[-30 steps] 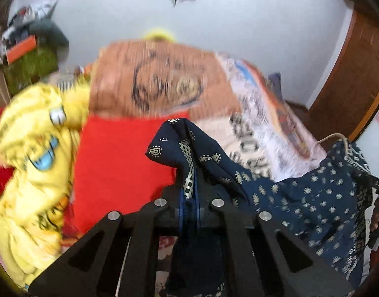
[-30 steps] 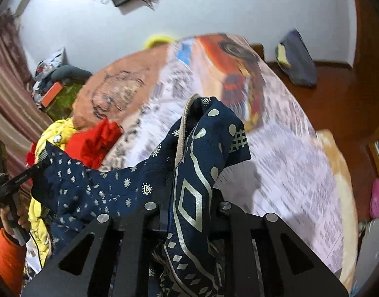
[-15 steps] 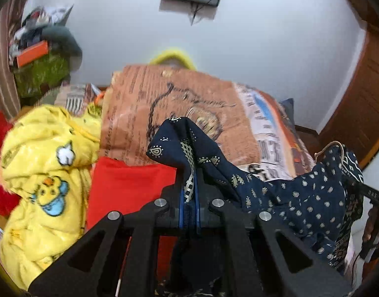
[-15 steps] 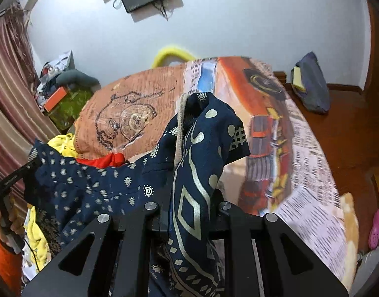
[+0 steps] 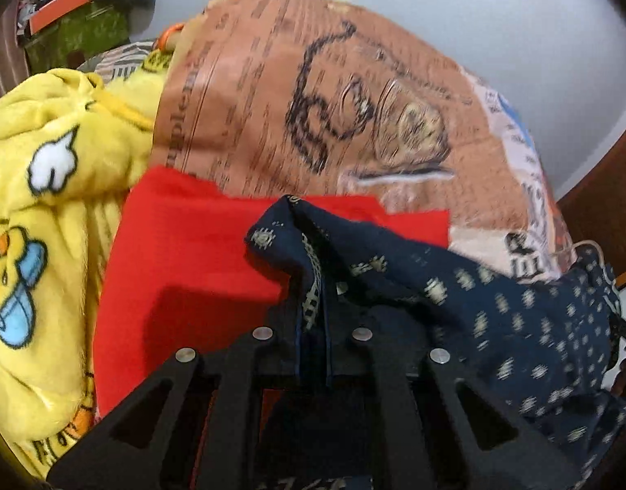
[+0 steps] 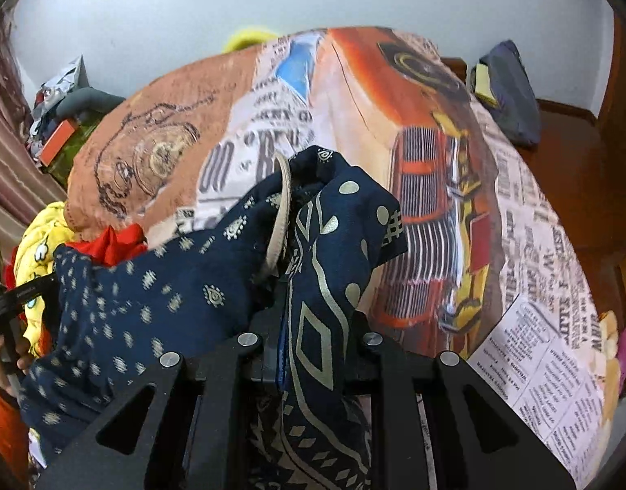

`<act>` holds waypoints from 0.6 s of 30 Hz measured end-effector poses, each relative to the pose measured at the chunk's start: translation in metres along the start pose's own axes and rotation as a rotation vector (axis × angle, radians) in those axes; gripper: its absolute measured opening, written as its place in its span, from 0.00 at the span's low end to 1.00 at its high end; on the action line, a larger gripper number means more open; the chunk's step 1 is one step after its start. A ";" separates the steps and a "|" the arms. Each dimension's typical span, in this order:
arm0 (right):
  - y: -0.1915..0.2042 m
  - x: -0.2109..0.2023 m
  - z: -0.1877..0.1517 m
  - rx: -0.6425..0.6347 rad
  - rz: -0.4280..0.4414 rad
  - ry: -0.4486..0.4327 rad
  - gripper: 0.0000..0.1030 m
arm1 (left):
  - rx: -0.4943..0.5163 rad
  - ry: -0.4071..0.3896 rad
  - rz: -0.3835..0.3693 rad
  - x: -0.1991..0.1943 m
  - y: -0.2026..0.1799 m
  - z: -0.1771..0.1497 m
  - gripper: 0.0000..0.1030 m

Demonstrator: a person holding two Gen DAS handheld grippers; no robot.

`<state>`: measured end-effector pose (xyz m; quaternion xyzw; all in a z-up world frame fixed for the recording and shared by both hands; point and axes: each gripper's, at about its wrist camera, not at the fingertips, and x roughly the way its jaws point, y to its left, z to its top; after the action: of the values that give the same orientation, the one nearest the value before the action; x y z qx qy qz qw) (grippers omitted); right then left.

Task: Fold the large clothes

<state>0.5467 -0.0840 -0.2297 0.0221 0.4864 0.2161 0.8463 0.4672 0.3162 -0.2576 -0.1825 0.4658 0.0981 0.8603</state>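
A navy blue garment (image 5: 496, 306) with small pale motifs hangs stretched between my two grippers above a bed. My left gripper (image 5: 313, 318) is shut on one corner of it, which sticks up between the fingers. My right gripper (image 6: 296, 306) is shut on the other corner (image 6: 333, 224), where a pale strap and a gold geometric border show. The cloth (image 6: 149, 298) runs left from the right gripper toward the left gripper (image 6: 10, 302), seen at the far left edge. The fingertips of both grippers are hidden by the fabric.
The bed is covered by a newspaper-print spread (image 6: 435, 163) with an orange car picture. A red cloth (image 5: 182, 253) and a yellow fleece garment with cartoon ducks (image 5: 39, 204) lie on its left side. A cluttered shelf (image 5: 76, 20) stands far left. A dark bag (image 6: 509, 90) lies on the wooden floor.
Both grippers tilted up half a second ago and have now dropped back down toward the bed, still holding the navy garment stretched between them. The grip has not changed.
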 end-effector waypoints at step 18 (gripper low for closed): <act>0.050 -0.099 -0.016 -0.087 -0.088 -0.109 0.60 | 0.167 -0.007 0.080 -0.084 -0.032 -0.033 0.24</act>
<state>0.4730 -0.0794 -0.1453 -0.0243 0.4305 0.1983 0.8802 0.4072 0.2735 -0.1962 -0.0912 0.4763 0.0936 0.8695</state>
